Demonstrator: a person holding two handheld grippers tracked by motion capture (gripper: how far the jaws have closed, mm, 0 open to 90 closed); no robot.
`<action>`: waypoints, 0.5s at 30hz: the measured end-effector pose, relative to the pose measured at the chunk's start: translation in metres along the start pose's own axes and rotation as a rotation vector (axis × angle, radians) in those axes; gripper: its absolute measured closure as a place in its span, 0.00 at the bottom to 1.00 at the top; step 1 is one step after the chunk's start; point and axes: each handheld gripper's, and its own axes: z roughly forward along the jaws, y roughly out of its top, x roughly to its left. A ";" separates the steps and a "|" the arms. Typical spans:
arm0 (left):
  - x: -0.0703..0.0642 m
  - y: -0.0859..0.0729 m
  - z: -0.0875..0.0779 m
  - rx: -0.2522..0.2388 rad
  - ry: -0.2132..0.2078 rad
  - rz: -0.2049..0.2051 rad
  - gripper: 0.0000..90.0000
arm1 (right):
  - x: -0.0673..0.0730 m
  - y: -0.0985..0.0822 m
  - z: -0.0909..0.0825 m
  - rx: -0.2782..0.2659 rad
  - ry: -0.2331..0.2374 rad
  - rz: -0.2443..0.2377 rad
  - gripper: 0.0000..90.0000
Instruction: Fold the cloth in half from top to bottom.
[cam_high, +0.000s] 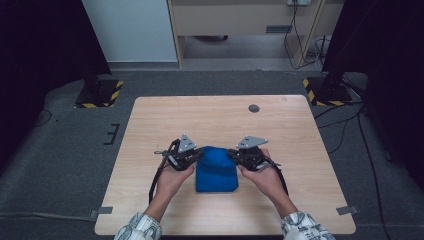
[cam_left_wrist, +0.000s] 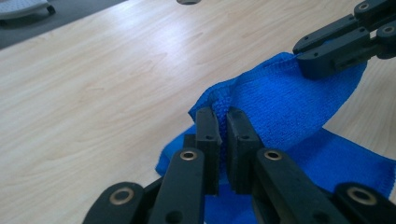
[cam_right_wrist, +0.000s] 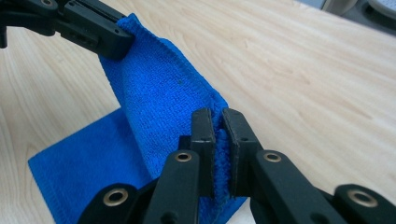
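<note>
A blue cloth (cam_high: 216, 172) lies on the wooden table (cam_high: 150, 130) near the front middle, its far edge lifted off the surface. My left gripper (cam_high: 199, 155) is shut on the left corner of that raised edge, with the blue cloth (cam_left_wrist: 280, 98) pinched between its pads. My right gripper (cam_high: 233, 154) is shut on the right corner, the blue cloth (cam_right_wrist: 163, 98) squeezed between its jaws. In the left gripper view my right gripper (cam_left_wrist: 306, 58) shows at the upper right. In the right gripper view my left gripper (cam_right_wrist: 116, 42) clamps the far corner. The cloth's near part rests flat on the table.
A small dark round grommet (cam_high: 254, 108) sits in the table near its far edge. Bare wood stretches beyond and to both sides of the cloth. Black stands with yellow-striped bases (cam_high: 100, 92) rise off the floor behind the table's corners.
</note>
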 end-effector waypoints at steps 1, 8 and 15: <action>-0.001 -0.003 0.001 0.003 -0.005 -0.001 0.94 | 0.001 -0.003 0.000 0.003 0.004 0.002 0.93; -0.007 -0.017 0.005 0.018 -0.022 -0.007 0.94 | 0.006 -0.020 0.002 0.011 0.013 0.017 0.93; -0.005 -0.023 0.002 0.011 -0.024 -0.021 0.94 | 0.010 -0.024 0.005 0.016 0.022 0.009 0.92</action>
